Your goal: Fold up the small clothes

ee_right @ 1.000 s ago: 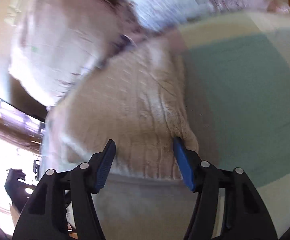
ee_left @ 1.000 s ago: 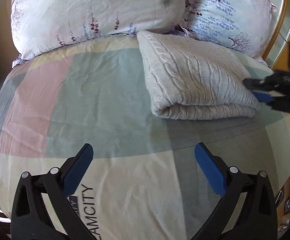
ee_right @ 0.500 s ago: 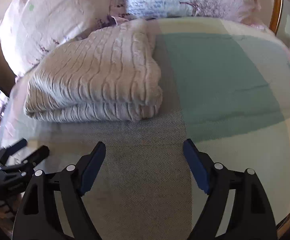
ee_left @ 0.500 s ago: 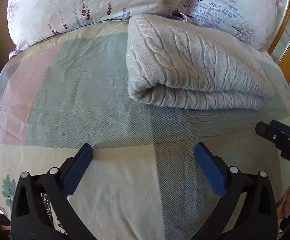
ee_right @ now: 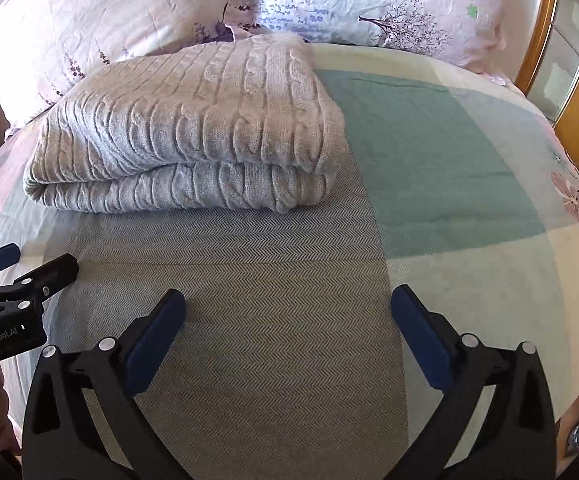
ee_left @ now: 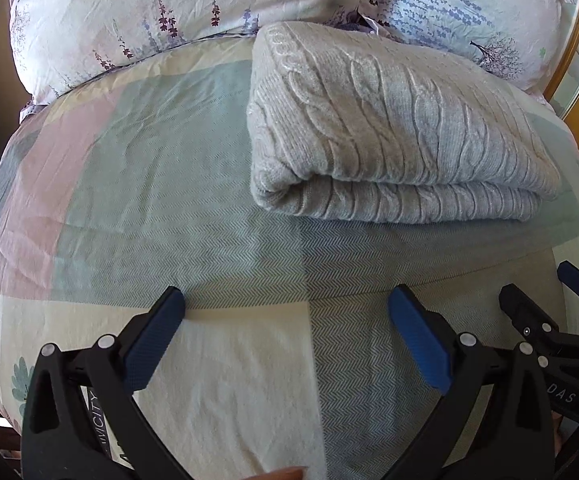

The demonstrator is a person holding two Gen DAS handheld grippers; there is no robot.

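A cream cable-knit sweater (ee_left: 389, 128) lies folded into a thick rectangle on the bed, its rolled fold edge facing me; it also shows in the right wrist view (ee_right: 193, 128). My left gripper (ee_left: 285, 320) is open and empty, hovering over the sheet in front of the sweater, apart from it. My right gripper (ee_right: 287, 320) is open and empty too, over the grey herringbone patch in front of the sweater. The right gripper shows at the right edge of the left wrist view (ee_left: 545, 300), the left gripper at the left edge of the right wrist view (ee_right: 21, 268).
The bed sheet (ee_left: 141, 168) has pastel colour blocks. Two floral pillows (ee_left: 161, 12) (ee_right: 389, 4) lie behind the sweater against the headboard. A wooden frame with glass (ee_right: 569, 68) stands at the right. The bed's edge drops off at the right (ee_right: 577, 380).
Both grippers have drawn back from the sweater toward the near side of the bed. The right gripper, close over the sweater a second ago, is now well clear of it.
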